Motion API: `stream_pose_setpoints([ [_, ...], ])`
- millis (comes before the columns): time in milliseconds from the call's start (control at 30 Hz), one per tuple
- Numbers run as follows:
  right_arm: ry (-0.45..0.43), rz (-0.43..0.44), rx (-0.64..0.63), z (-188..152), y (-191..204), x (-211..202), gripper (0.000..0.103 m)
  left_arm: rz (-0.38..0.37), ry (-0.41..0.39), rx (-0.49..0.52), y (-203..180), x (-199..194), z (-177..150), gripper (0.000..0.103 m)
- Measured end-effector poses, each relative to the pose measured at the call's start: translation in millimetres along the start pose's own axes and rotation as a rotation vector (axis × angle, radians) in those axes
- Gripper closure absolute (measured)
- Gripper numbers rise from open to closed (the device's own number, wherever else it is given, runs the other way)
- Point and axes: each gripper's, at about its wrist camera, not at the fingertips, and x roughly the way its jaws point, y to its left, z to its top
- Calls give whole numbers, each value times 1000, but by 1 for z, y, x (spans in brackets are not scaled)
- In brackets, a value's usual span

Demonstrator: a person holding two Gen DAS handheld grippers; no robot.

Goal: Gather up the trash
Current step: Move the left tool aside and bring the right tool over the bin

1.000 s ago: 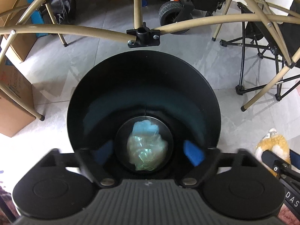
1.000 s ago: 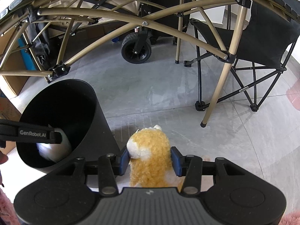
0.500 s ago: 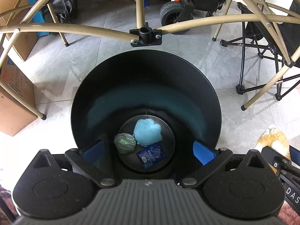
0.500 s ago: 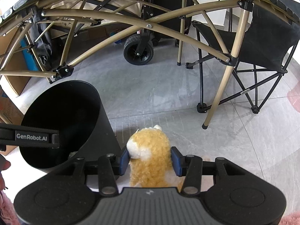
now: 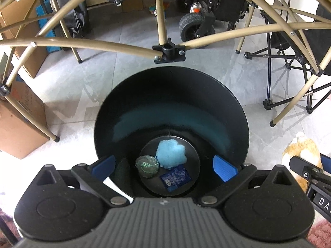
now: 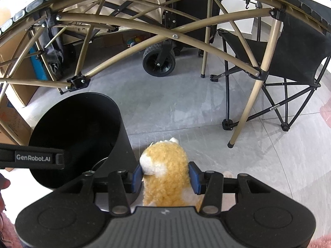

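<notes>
Three bits of trash lie in the black bin (image 5: 171, 95): blue wad (image 5: 171, 154), greenish ball (image 5: 147, 166), blue packet (image 5: 175, 178). Your left gripper (image 5: 164, 165) gapes empty above. At 3 o'clock, your right gripper (image 6: 165, 177) clamps a plush toy (image 6: 165, 165), probably a cat.

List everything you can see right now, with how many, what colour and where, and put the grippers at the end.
trash bin: one, black, on the floor under the left gripper
fluffy wad: one, light blue, bin bottom
crumpled ball: one, greenish, bin bottom, left of the wad
packet: one, dark blue, bin bottom, nearest the camera
plush toy: one, orange and white, beside the bin
folding frame: one, tan, arching above the bin
folding chair: one, black, right
wheel: one, black, behind the frame
cardboard boxes: brown, left
left gripper: blue pads, open above the bin
right gripper: blue pads, shut on the plush toy
</notes>
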Motion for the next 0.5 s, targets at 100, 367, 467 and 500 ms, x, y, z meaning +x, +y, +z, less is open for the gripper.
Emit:
stream_pose_setpoints([
  [100, -6, 2, -7, 1, 3, -2, 58, 4, -14, 8, 2, -4, -2, 0],
  [367, -37, 12, -33, 2, 15, -8, 58, 9, -62, 5, 13, -16, -5, 0],
  [467, -63, 22, -51, 4, 22, -12, 57, 12, -92, 2, 19, -23, -7, 0],
  [500, -69, 23, -57, 4, 26, -12, 57, 15, -102, 2, 22, -25, -7, 0],
])
